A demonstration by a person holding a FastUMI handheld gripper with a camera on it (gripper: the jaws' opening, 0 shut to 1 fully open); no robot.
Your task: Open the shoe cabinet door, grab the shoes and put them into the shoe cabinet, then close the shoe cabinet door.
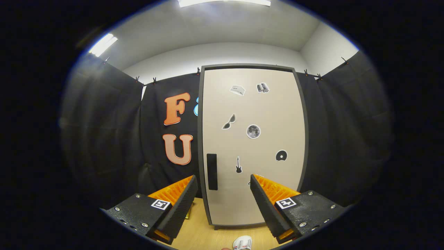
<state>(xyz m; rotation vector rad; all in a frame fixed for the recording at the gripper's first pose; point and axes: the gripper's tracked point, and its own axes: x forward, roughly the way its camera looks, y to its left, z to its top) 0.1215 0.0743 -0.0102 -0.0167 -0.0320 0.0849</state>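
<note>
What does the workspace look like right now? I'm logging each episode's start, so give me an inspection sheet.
Surface: light wooden floor, cabinet standing on it.
Job's things: shoe cabinet door closed, dark handle on its left side; white shoe on the floor between the fingers.
Clutter: stickers on the door.
Grippers: gripper open, short of the door, holding nothing.
Cables: nothing seen.
Surroundings: black cloth wall, ceiling lights.

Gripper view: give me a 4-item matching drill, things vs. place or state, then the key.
Things:
1. cabinet door
2. door handle
3. shoe
4. gripper

Place or state:
A. on the wooden floor, between the fingers, short of the cabinet
B. open, holding nothing
C. shut, stickers on its face
D. dark vertical bar near the door's left edge

Pairs: 1-C, 2-D, 3-A, 4-B
</note>
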